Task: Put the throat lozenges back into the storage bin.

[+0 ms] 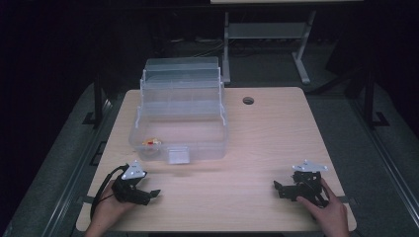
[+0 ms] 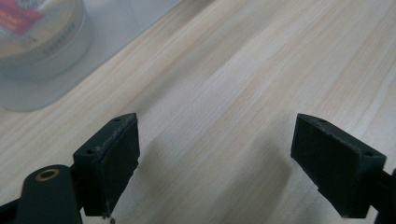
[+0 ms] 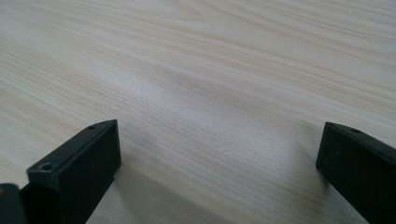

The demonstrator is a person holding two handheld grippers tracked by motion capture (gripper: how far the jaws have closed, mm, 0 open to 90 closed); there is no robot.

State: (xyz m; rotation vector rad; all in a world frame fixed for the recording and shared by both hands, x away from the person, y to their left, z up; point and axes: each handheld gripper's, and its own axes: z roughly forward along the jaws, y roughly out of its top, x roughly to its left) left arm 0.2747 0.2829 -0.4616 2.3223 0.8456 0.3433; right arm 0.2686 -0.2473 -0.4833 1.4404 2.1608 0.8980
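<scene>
You hold a gripper in each hand, low over the wooden counter. Your left gripper is near the front left part of the counter, with your left hand wrapped around it. Your right gripper is near the front right part, held by your right hand. The two are well apart.

In the left gripper view, the jaws of your left gripper are spread wide, with bare wood between them. In the right gripper view, the jaws of your right gripper are spread wide too, and there is just wood between them. Neither one is pinching anything.

A clear plastic box sits on the counter, past your left gripper and toward the back. Its lid stands open. Inside, near the front left corner, lies a small thing with yellow and red on it; it is too small to tell what it is. In the left gripper view, a blurry round thing with a red patch shows at the top left, behind the clear wall of the box.

A small round hole is in the counter to the right of the box.
</scene>
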